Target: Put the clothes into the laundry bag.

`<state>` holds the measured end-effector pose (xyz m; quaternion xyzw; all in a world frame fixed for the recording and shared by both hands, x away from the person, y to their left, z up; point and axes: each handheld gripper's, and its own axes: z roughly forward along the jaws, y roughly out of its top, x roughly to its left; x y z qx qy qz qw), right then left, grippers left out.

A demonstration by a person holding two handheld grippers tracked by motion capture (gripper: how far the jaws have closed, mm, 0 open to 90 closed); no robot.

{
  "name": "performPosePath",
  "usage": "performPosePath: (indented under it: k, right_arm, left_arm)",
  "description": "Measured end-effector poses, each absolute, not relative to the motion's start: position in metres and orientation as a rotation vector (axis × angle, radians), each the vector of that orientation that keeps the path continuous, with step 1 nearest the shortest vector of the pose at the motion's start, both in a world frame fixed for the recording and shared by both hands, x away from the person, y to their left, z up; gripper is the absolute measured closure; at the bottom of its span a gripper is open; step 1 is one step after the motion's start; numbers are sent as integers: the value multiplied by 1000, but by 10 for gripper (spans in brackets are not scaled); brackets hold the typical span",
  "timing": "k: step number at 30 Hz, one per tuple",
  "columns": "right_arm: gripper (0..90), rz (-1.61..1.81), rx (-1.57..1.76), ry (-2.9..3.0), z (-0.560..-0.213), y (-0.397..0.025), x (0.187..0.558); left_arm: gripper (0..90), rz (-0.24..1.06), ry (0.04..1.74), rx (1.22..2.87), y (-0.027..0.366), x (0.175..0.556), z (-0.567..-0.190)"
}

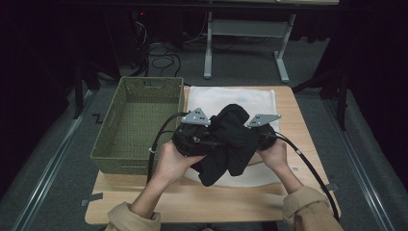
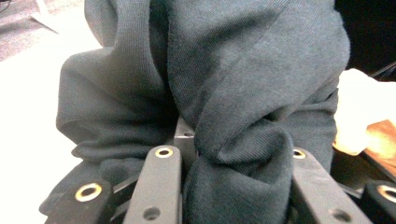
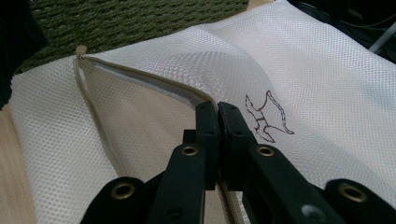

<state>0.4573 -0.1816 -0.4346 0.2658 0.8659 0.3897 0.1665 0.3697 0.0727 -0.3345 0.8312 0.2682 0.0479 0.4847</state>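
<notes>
Left gripper clamped a black garment, bunched, hanging toward the person. Right gripper pinched the mesh bag rim, mouth gaping left of it.

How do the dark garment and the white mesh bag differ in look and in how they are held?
The dark garment is opaque knit, bunched and lifted by the left claw. The white mesh bag is see-through netting, lying mostly flat on the table. The garment fills the left claw's jaws; the right claw pinches only the bag's zipper edge, holding it open. Both are soft fabric, each gripped by one claw.
</notes>
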Motion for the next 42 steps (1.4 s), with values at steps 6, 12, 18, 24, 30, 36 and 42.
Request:
performPosePath:
  k: [6, 12, 18, 24, 30, 36, 42]
  right_arm:
    - [887, 1119, 773, 2461, -433, -182, 457]
    - [887, 1123, 773, 2461, -434, -182, 458]
    - [887, 1119, 782, 2468, -434, -182, 458]
    - [887, 1113, 775, 2473, -434, -182, 458]
    - [887, 1132, 771, 2466, -433, -183, 459]
    - [887, 1129, 773, 2472, -433, -182, 460]
    - [887, 1125, 770, 2477, -432, -183, 460]
  left_arm:
    - [710, 102, 661, 2027, 74, 369, -344]
    - [711, 91, 662, 2018, 75, 369, -349]
    - [711, 86, 668, 2030, 74, 368, -354]
    - [711, 97, 679, 2036, 73, 367, -358]
    - [710, 85, 691, 2038, 74, 368, -365]
    - [710, 101, 691, 2049, 72, 369, -367]
    - [709, 74, 685, 2055, 69, 371, -371]
